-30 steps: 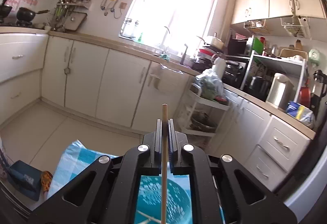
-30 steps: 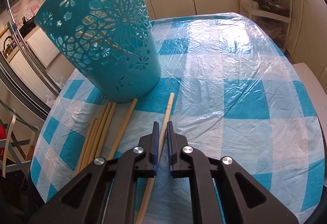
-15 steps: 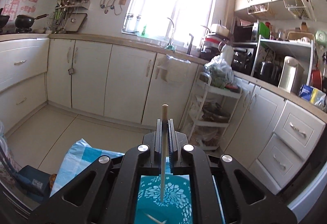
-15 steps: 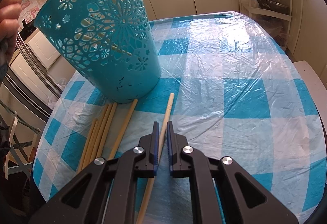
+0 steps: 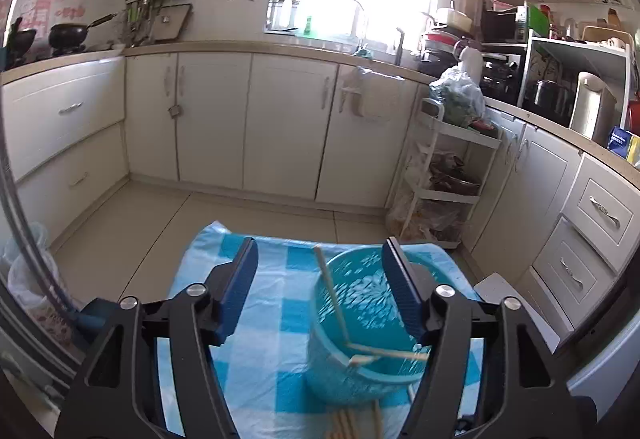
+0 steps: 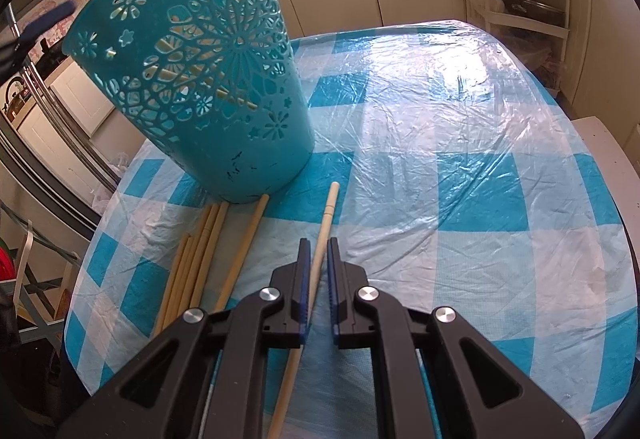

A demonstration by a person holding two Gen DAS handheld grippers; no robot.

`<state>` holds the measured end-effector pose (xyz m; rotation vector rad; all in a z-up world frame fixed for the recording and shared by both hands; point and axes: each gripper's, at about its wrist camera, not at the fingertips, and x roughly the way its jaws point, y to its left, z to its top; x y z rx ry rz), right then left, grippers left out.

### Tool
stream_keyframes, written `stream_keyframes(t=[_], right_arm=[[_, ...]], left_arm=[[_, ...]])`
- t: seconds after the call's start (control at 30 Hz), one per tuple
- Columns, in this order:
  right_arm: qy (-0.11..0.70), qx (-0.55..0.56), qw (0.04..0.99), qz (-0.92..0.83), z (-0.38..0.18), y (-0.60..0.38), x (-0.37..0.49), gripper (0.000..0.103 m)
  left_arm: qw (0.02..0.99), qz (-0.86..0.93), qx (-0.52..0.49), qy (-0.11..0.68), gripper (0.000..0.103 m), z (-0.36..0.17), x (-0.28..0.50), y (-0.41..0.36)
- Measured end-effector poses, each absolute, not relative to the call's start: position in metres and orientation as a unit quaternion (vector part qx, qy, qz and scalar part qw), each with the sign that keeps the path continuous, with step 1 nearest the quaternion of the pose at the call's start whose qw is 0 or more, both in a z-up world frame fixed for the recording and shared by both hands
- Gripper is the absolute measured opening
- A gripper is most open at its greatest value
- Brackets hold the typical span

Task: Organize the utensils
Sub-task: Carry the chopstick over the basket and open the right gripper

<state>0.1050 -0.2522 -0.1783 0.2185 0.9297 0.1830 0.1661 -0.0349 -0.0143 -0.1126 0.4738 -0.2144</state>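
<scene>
Teal basket point(image 5: 360, 351) sits below the left gripper point(image 5: 320, 279), jaws spread wide, empty; right gripper point(image 6: 316, 267) jaws clamp a wooden chopstick point(image 6: 326, 223).

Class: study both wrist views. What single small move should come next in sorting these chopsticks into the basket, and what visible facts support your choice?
Probably lift the right gripper. Its jaws are shut on one chopstick that lies on the checked tablecloth in front of the teal basket. The left gripper is open and empty above the basket, which already holds chopsticks, so carrying this one over seems the next step.
</scene>
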Motion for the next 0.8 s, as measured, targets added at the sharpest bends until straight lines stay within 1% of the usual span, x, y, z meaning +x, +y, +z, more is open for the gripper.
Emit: stream_keyframes(t=[0.1, 0.13, 0.2, 0.27, 0.33, 0.47, 0.5, 0.63, 0.8], right_arm=[[0.460, 0.067, 0.883, 0.069, -0.176, -0.240, 0.108, 0.009], [0.463, 0.046, 0.883, 0.061, -0.175, -0.235, 0.108, 0.007], [0.469, -0.025, 0.882, 0.045, -0.173, -0.218, 0.108, 0.007], [0.471, -0.049, 0.880, 0.042, -0.172, -0.212, 0.106, 0.008], [0.474, -0.018, 0.879, 0.045, -0.171, -0.220, 0.102, 0.006], [0.443, 0.099, 0.888, 0.071, -0.153, -0.257, 0.078, 0.006], [0.423, 0.126, 0.894, 0.081, -0.142, -0.267, 0.069, 0.006], [0.349, 0.174, 0.913, 0.117, -0.092, -0.281, 0.052, 0.006], [0.238, 0.207, 0.935, 0.163, -0.015, -0.271, 0.064, 0.006]], left_arm=[[0.962, -0.100, -0.065, 0.246, 0.070, -0.021, 0.152, -0.015], [0.961, -0.098, -0.069, 0.250, 0.072, -0.023, 0.150, -0.010], [0.957, -0.094, -0.082, 0.263, 0.073, -0.032, 0.140, 0.003], [0.953, -0.089, -0.090, 0.274, 0.073, -0.042, 0.131, 0.014], [0.949, -0.085, -0.096, 0.288, 0.074, -0.054, 0.121, 0.024], [0.940, -0.070, -0.111, 0.314, 0.075, -0.080, 0.105, 0.047], [0.938, -0.066, -0.113, 0.320, 0.075, -0.084, 0.104, 0.051], [0.927, -0.050, -0.133, 0.348, 0.075, -0.105, 0.099, 0.069], [0.922, -0.047, -0.136, 0.358, 0.075, -0.113, 0.091, 0.072]])
